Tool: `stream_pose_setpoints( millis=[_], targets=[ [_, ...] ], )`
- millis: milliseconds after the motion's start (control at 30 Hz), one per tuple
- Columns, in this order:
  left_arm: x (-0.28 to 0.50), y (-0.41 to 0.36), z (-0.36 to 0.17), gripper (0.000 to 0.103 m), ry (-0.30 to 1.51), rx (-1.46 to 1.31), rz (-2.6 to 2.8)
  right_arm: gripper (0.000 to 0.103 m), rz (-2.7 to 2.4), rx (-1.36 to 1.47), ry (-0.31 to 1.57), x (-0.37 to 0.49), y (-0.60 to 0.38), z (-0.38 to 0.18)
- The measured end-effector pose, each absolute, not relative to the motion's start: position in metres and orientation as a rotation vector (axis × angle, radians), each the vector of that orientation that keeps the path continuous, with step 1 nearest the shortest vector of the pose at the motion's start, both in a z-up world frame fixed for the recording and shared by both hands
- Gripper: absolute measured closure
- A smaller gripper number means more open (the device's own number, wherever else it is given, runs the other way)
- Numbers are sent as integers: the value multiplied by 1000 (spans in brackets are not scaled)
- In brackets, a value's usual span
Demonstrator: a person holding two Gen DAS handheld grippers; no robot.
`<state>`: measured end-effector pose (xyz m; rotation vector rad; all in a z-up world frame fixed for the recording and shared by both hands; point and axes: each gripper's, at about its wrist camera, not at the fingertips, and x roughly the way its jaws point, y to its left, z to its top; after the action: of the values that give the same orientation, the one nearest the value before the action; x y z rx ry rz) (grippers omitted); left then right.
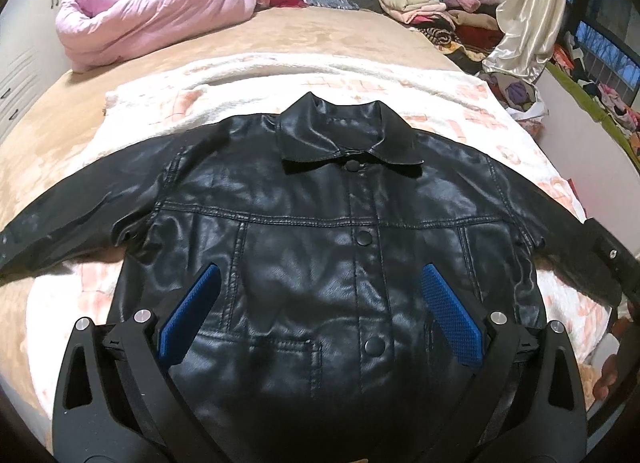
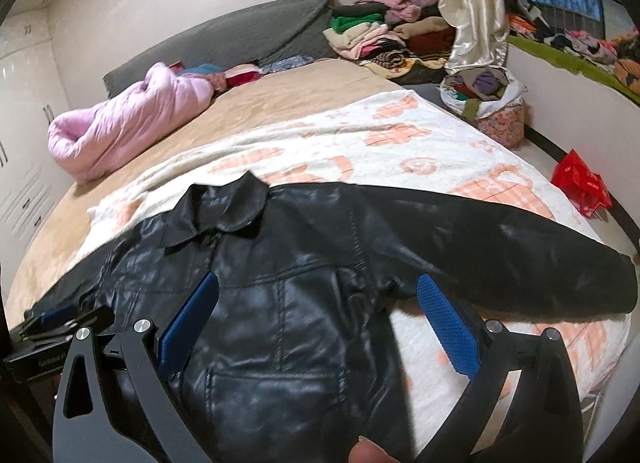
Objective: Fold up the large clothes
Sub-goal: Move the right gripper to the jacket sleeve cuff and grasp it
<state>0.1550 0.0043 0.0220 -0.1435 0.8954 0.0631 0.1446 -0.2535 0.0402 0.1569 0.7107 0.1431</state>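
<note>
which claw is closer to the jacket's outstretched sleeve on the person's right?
Right. The right claw hangs open just below that sleeve, by the armpit. The left claw is open over the jacket front, centred on the placket.

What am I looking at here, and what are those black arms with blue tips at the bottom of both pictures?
Those are not robot arms. A person holds a hand tool in each hand, each with two fingers faced with blue pads and a wide-angle camera looking out along them. One picture comes from the left gripper, the other from the right gripper. Both are open and hold nothing. Below them a black leather jacket lies buttoned, front up, sleeves spread, on a white and orange blanket on a bed. Farther back sit a rolled pink quilt and a pile of folded clothes. Folding has not begun.
</note>
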Motion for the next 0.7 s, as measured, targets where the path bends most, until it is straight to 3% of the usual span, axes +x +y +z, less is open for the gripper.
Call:
stream_pose_setpoints(
  millis=[700],
  targets=[
    [197,-47,5,9,921,-79,-70,4,-145,392,758,168,-374,-5]
  ],
)
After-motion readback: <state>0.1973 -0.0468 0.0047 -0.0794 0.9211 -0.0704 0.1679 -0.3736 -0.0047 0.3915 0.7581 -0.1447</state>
